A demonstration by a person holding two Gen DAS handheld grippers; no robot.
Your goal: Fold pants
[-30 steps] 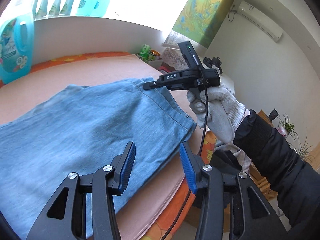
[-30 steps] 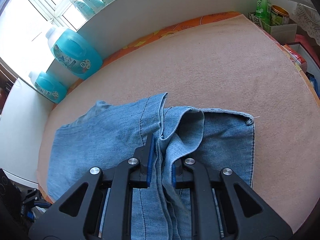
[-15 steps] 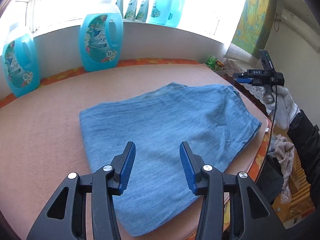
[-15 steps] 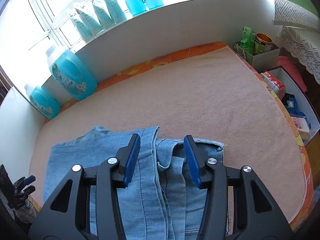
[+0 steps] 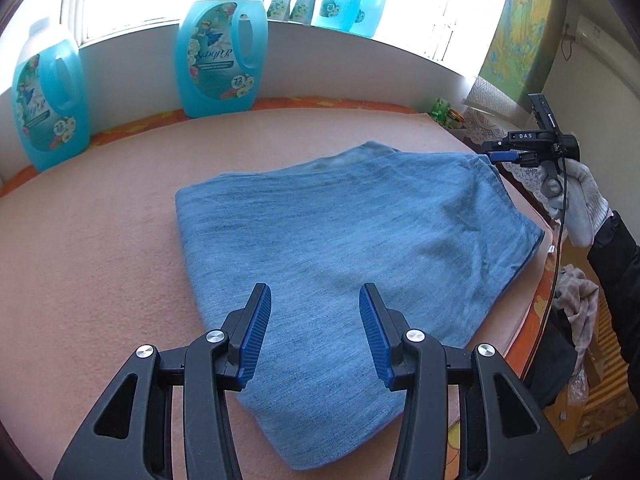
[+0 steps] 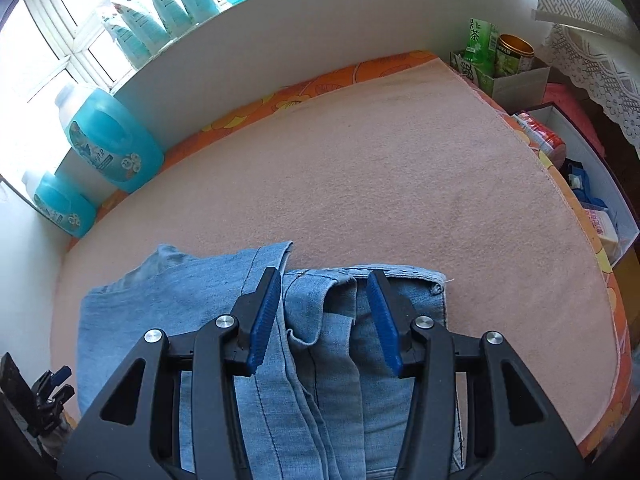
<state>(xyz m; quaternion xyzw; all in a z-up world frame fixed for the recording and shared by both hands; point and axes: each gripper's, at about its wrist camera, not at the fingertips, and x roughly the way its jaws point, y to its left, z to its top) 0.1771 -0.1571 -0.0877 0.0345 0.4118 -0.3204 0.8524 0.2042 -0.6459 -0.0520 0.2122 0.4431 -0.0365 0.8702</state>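
Observation:
Folded blue jeans (image 5: 340, 232) lie on the pink blanket (image 5: 100, 240) that covers the table. My left gripper (image 5: 315, 292) hovers open over their near end, with nothing between its blue pads. In the right wrist view the jeans (image 6: 160, 304) show layered hems and seams at the end under my right gripper (image 6: 324, 276). It stands open just above the cloth and does not pinch it. From the left wrist view the right gripper (image 5: 502, 156), held by a gloved hand (image 5: 576, 200), sits over the far right corner of the jeans.
Two big turquoise detergent bottles (image 5: 222, 56) (image 5: 48, 96) stand at the back by the white sill. A carton with tea tins (image 6: 500, 60) and an open box of goods (image 6: 580, 184) sit past the table's right edge. Bare blanket (image 6: 400, 180) stretches beyond the jeans.
My right gripper let go of the denim fold it pinched and rose a little. The left gripper swung from the jeans' right edge to above their near end.

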